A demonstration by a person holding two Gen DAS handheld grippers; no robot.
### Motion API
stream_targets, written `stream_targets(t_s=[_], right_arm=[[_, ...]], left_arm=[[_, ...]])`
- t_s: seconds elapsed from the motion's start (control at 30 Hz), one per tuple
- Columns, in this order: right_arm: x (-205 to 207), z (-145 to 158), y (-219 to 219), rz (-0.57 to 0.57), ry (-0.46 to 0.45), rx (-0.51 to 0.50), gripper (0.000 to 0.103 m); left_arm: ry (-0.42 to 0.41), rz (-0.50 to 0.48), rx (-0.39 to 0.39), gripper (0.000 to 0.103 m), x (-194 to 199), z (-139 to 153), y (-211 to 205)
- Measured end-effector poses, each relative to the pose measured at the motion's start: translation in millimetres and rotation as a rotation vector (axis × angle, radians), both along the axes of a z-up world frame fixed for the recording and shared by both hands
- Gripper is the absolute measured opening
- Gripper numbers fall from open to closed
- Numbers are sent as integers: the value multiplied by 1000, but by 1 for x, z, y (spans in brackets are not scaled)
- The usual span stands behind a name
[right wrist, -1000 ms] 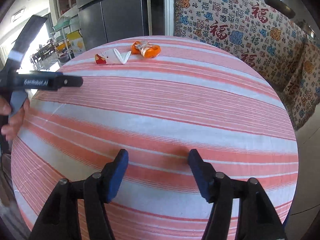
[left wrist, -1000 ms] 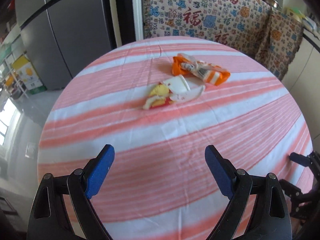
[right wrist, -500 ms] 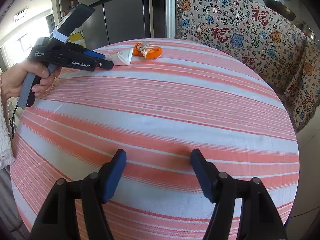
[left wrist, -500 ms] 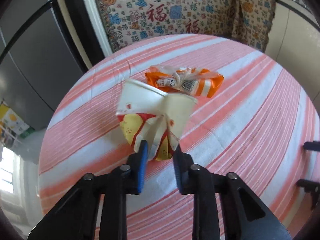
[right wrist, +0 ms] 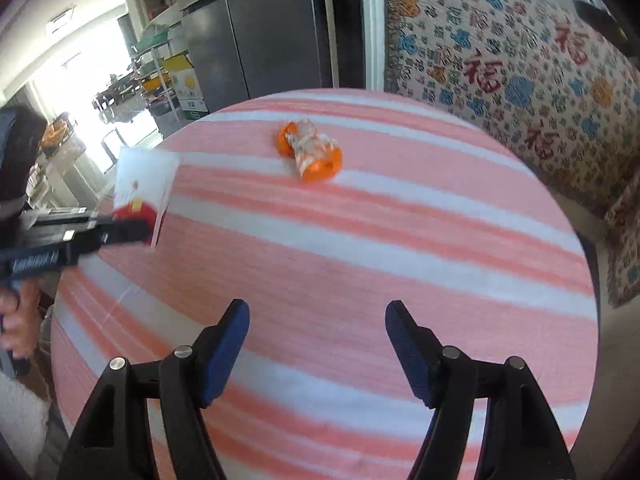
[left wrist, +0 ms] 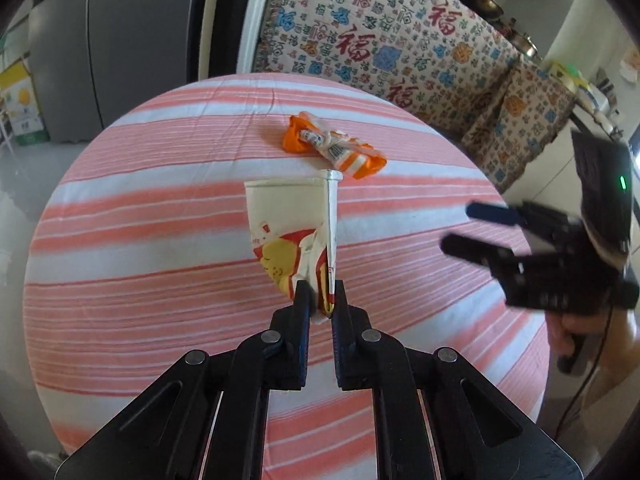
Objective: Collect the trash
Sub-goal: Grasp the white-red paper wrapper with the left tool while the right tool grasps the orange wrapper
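My left gripper (left wrist: 320, 294) is shut on the base of a crushed white, red and yellow paper cup (left wrist: 292, 224) and holds it up above the striped table. The cup also shows in the right wrist view (right wrist: 144, 184), pinched by the left gripper (right wrist: 140, 230). An orange crumpled snack wrapper (left wrist: 332, 148) lies on the table beyond the cup; it also shows in the right wrist view (right wrist: 310, 154). My right gripper (right wrist: 318, 332) is open and empty over the near part of the table; it shows at the right of the left wrist view (left wrist: 460, 228).
The round table (left wrist: 160, 240) has a pink and white striped cloth. A patterned cloth covers furniture (left wrist: 380, 52) behind it. A grey fridge (right wrist: 260, 32) stands at the back left. Shelves with boxes (right wrist: 176, 76) are at the far left.
My left gripper closed on the paper cup and lifted it off the table. My right gripper has moved forward over the table toward the wrapper, still open.
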State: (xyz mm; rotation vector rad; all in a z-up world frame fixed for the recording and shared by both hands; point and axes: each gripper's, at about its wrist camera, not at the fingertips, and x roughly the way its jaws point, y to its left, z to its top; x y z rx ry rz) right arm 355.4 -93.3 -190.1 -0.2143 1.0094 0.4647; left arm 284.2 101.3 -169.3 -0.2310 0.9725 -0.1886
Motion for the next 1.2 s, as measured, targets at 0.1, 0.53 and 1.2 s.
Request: stream_targets(t_s=[0.1, 0.53, 1.2], right_arm=[[45, 6, 26, 15, -1, 12, 73], [97, -27, 46, -74, 77, 16, 39], [-117, -10, -112, -386, 118, 125, 59]], left_arm=[[24, 5, -27, 8, 6, -9, 5], [89, -29, -48, 8, 17, -24, -7], [109, -119, -19, 52, -43, -18, -79]])
